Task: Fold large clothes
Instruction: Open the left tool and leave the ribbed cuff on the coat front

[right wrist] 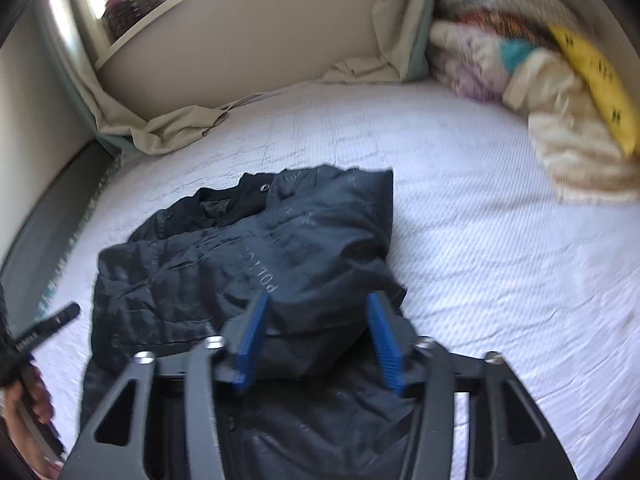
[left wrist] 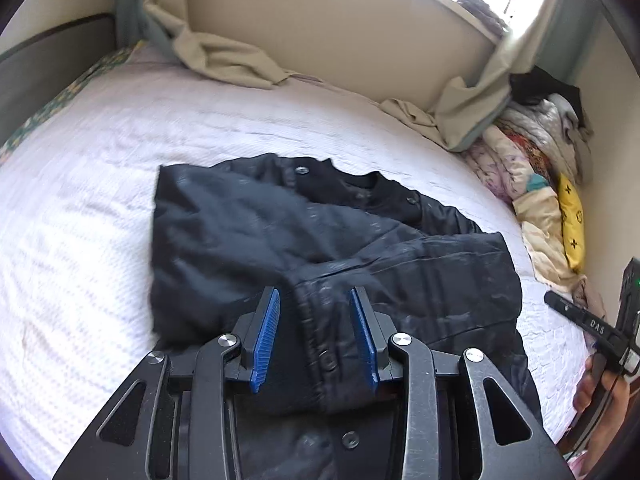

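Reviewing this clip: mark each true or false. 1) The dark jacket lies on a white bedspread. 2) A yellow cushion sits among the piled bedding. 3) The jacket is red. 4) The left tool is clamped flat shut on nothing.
1) True: the dark jacket lies on the white bedspread.
2) True: a yellow cushion rests in the piled bedding.
3) False: it is dark navy or black.
4) False: the left tool has its pads apart, with jacket fabric between them.
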`<act>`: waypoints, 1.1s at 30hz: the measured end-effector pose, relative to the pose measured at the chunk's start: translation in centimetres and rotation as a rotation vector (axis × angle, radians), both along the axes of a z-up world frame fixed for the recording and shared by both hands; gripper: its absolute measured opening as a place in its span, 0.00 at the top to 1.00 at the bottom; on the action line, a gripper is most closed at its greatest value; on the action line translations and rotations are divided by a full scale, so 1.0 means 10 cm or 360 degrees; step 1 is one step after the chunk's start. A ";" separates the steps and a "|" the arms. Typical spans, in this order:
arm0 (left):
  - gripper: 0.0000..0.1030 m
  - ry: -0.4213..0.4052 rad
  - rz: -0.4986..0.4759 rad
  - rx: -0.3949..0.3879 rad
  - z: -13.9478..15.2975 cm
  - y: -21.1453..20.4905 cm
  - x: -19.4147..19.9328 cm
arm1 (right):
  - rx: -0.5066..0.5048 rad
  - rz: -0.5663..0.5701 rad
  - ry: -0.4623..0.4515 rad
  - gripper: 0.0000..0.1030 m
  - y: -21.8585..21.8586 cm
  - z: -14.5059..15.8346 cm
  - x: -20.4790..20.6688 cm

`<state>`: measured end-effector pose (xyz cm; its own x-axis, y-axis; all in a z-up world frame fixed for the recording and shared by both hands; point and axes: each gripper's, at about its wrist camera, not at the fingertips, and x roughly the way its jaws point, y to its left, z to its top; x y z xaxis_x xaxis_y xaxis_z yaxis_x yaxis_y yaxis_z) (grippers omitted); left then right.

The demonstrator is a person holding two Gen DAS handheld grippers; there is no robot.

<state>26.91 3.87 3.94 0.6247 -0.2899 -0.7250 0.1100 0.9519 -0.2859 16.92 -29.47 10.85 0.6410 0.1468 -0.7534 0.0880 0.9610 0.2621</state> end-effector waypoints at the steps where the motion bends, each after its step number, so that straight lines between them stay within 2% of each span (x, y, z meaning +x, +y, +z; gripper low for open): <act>1: 0.60 0.0001 -0.0016 -0.0002 -0.01 -0.03 0.01 | -0.0049 0.0004 -0.0010 0.64 0.03 0.03 0.02; 3: 0.60 0.0012 -0.0060 -0.0014 -0.05 -0.11 0.04 | -0.0077 0.0029 0.0004 0.70 0.08 0.05 0.09; 6: 0.60 0.0033 -0.0119 -0.0004 -0.13 -0.21 0.07 | -0.0131 0.0107 0.0035 0.70 0.17 0.04 0.30; 9: 0.60 0.0099 -0.0114 0.0019 -0.29 -0.24 0.17 | -0.0248 0.0185 0.0052 0.70 0.25 -0.05 0.50; 12: 0.60 0.0152 -0.0079 0.0074 -0.46 -0.23 0.26 | -0.0273 0.0186 0.0123 0.70 0.21 -0.29 0.69; 16: 0.60 0.0209 -0.0074 0.0145 -0.67 -0.23 0.35 | -0.0181 0.0161 0.0228 0.70 0.10 -0.67 0.87; 24: 0.60 0.0188 -0.0137 0.0318 -0.87 -0.31 0.37 | -0.0204 0.0195 0.0269 0.71 0.14 -1.04 0.99; 29: 0.60 0.0148 -0.0141 0.0317 -0.93 -0.29 0.35 | -0.0353 0.0202 0.0217 0.71 0.28 -1.14 0.97; 33: 0.60 0.0144 -0.0147 0.0297 -0.98 -0.27 0.35 | -0.0371 0.0206 0.0207 0.72 0.33 -1.20 1.00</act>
